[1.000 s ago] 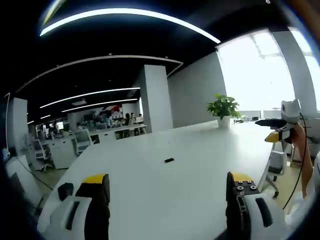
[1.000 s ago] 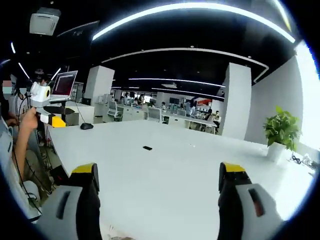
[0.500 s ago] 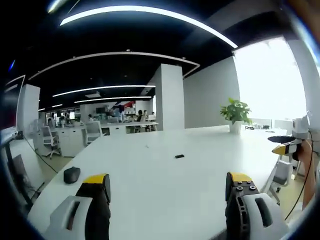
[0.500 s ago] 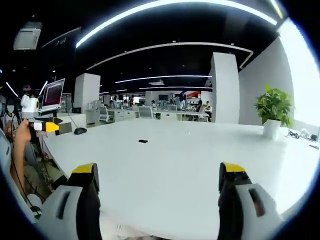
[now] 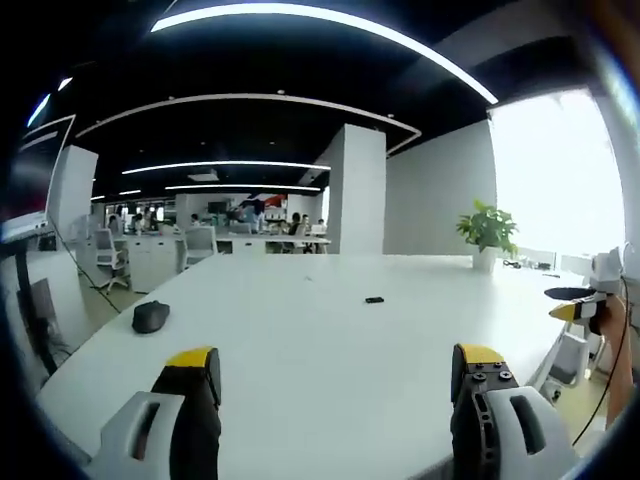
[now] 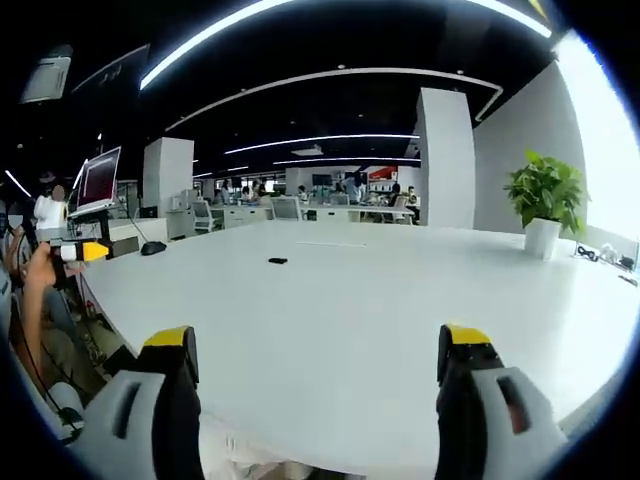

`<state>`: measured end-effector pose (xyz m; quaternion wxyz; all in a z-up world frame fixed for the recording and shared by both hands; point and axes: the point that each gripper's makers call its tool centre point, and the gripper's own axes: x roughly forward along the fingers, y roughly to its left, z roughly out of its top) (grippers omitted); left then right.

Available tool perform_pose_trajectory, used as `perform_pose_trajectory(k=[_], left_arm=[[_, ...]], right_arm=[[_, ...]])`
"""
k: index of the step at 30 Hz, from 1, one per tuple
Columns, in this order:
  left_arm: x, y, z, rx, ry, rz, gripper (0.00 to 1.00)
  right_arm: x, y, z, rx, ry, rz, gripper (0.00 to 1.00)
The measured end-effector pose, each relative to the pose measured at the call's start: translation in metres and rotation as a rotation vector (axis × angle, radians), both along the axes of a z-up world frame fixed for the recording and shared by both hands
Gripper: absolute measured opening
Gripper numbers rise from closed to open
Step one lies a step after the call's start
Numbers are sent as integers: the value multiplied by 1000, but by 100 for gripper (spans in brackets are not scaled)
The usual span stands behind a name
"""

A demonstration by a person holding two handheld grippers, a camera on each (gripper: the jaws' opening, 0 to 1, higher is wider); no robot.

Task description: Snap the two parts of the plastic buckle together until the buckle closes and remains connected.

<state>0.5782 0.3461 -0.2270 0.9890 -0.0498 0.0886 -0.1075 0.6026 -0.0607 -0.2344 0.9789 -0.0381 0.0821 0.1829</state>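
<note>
While both grippers — left gripper (image 5: 336,375) and right gripper (image 6: 313,355) — hang wide-jawed and empty, a small black buckle (image 5: 374,299) lies far off on the white table (image 6: 360,300).

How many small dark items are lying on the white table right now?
2: a small black buckle-like piece mid-table, and a dark computer mouse near its left edge. Others may be hidden.

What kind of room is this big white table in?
Probably an open-plan office: a long white table carrying a dark computer mouse, rows of desks with office chairs behind, and a green potted plant.
</note>
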Motion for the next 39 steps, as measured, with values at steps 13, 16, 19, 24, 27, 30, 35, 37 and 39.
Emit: perform_pose_trajectory(k=[13, 16, 19, 24, 27, 30, 35, 37, 39], left_arm=[[5, -5, -11, 6, 32, -20, 98], [6, -8, -10, 14, 29, -28, 98], [5, -12, -10, 10, 25, -38, 98], [5, -12, -13, 0, 30, -37, 98], [4, -10, -14, -7, 27, -29, 98], [3, -10, -14, -8, 28, -26, 98], [2, -10, -13, -5, 28, -28, 98], [3, -11, -12, -2, 26, -31, 98], [3, -12, -12, 1, 25, -36, 98]], right_arm=[[3, 4, -3, -19, 9, 7, 100], [3, 5, -4, -14, 12, 10, 100], [2, 5, -4, -17, 15, 12, 100], [1, 4, 0, -12, -2, 7, 100], [1, 6, 1, -13, -5, 13, 100], [1, 10, 1, -19, -6, 26, 100], [1, 16, -4, -16, 7, 45, 100], [1, 17, -6, -13, 9, 47, 100], [1, 18, -7, -9, 10, 50, 100]])
